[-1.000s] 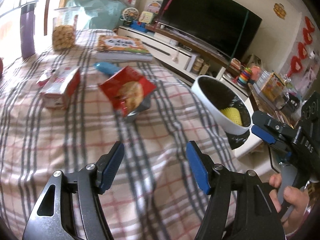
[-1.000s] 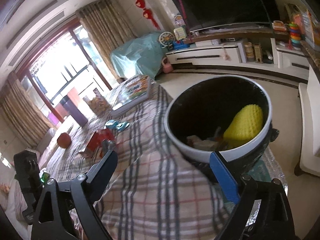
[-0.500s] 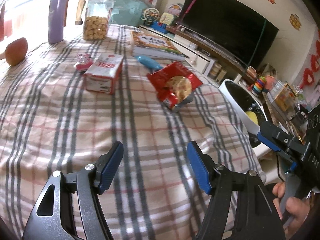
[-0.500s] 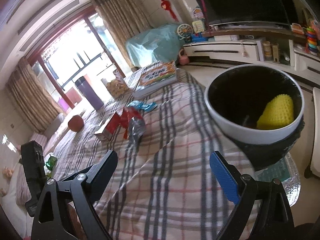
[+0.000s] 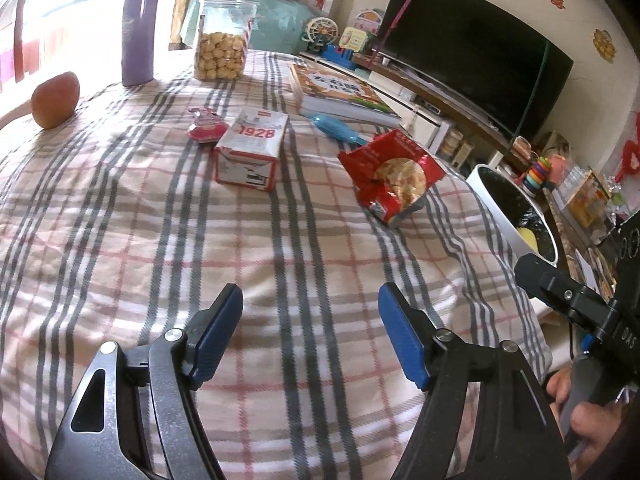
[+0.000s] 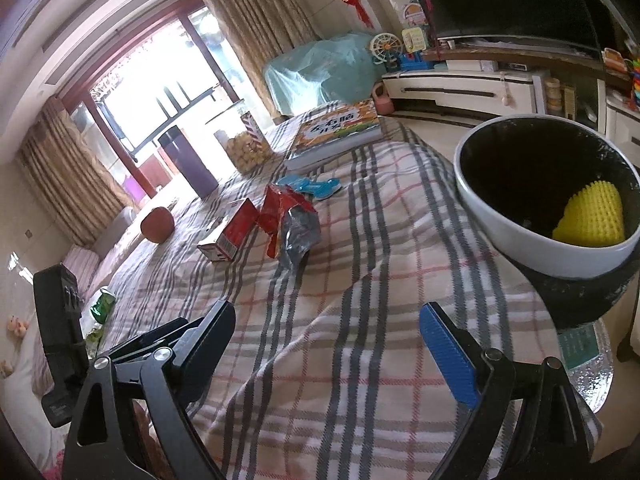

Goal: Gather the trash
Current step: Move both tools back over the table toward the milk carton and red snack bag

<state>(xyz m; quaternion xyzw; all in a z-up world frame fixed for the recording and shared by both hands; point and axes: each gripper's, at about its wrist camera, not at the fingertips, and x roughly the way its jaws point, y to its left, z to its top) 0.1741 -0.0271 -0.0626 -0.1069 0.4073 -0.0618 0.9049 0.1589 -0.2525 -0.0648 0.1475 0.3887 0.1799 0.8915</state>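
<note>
Looking along the left gripper, its jaws were seen spread wide, with nothing held between them and only the plaid cloth of the table below. Well ahead of the jaws, a torn red snack bag was seen lying flat and crumpled, its printed cracker picture facing up. Just left of it stood a small white-and-red carton marked 1928, and a small pink wrapper lay touching or just beside the carton's far corner. A blue wrapper was seen between the snack bag and a thick book. A cookie jar, a purple tumbler and a reddish fruit were placed along the far edge. At the right, off the table's edge, the white-rimmed trash bin was seen, black-lined, with something yellow inside. The right gripper was partly visible at the frame's right edge.

From the right wrist view, the right gripper's jaws were likewise seen released and wide apart, empty above the cloth. The trash bin was seen close at the right, beside the table's edge, a yellow ridged item resting against its inner wall. The snack bag was seen crumpled, silver lining showing, with the carton just beside it and the blue wrapper beyond.
</note>
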